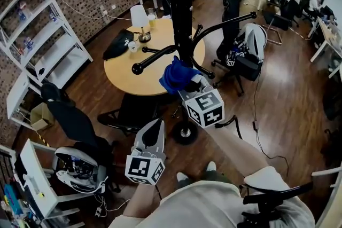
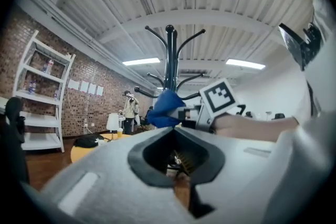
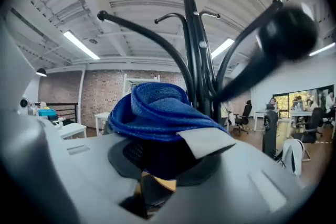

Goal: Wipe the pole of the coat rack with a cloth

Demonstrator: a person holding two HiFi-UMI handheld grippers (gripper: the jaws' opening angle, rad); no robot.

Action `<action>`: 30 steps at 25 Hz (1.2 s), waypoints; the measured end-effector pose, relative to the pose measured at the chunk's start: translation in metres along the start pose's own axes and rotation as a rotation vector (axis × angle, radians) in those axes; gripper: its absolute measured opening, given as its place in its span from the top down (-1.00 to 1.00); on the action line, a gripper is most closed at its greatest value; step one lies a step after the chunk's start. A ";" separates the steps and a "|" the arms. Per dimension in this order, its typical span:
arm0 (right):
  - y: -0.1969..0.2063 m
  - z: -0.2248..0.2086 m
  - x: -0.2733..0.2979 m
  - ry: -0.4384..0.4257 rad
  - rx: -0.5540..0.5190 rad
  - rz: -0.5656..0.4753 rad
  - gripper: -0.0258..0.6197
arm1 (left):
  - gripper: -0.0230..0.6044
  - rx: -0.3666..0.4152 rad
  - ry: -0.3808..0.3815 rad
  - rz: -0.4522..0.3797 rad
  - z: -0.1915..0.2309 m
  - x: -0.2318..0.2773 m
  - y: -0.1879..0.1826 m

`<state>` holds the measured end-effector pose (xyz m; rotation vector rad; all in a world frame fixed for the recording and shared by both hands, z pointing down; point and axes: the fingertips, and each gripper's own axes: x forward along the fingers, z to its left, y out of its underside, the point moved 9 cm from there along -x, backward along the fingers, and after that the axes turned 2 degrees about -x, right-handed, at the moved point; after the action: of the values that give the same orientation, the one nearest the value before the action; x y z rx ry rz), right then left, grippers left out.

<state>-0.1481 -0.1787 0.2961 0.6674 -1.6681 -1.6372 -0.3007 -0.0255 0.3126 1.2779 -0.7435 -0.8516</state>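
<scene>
Blue cloth (image 1: pixel 173 75) sits bunched in the right gripper (image 1: pixel 188 83), whose jaws are closed tight on a thick fold of it. It lies against, or just beside, the black pole (image 1: pixel 181 8) of the coat rack; actual contact cannot be told from above.

I see three risks. The wad is folded on itself, so only a small part may meet the pole, and a stroke could leave streaks unwiped. Curved hooks (image 1: pixel 160 56) branch off at 9 and 3 o'clock of the cloth, and a loose edge or the gripper body could catch on one and drag the cloth out of the jaws. Nothing steadies the rack, so a hard sideways push might rock it on its round base (image 1: pixel 185 132) toward the table (image 1: pixel 123 72) behind it.

The right forearm reaches in from 5 o'clock, with the gripper aimed toward 11 o'clock at the pole's mid height.

The left gripper (image 1: pixel 157 124) hangs lower, at 7 o'clock of the base, pointing toward 1 o'clock. Its jaws are closed tip to tip with nothing between them, well apart from the rack.
</scene>
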 end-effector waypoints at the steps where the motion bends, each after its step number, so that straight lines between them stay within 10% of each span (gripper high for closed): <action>1: 0.021 -0.001 0.003 0.011 0.007 0.039 0.61 | 0.93 -0.011 -0.006 0.010 0.001 -0.001 0.000; 9: 0.177 0.003 0.022 0.046 0.045 0.290 0.61 | 0.93 -0.016 -0.026 0.036 0.014 -0.004 0.013; 18: 0.068 -0.051 -0.051 -0.176 0.009 0.054 0.61 | 0.93 0.071 -0.107 -0.015 -0.007 0.026 -0.010; 30: -0.004 -0.157 -0.011 -0.760 -0.143 -0.069 0.61 | 0.93 0.056 -0.578 -0.051 -0.091 0.126 0.014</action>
<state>-0.0200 -0.2696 0.2844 0.0046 -2.0086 -2.2016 -0.1574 -0.0885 0.3142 1.1060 -1.1982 -1.2722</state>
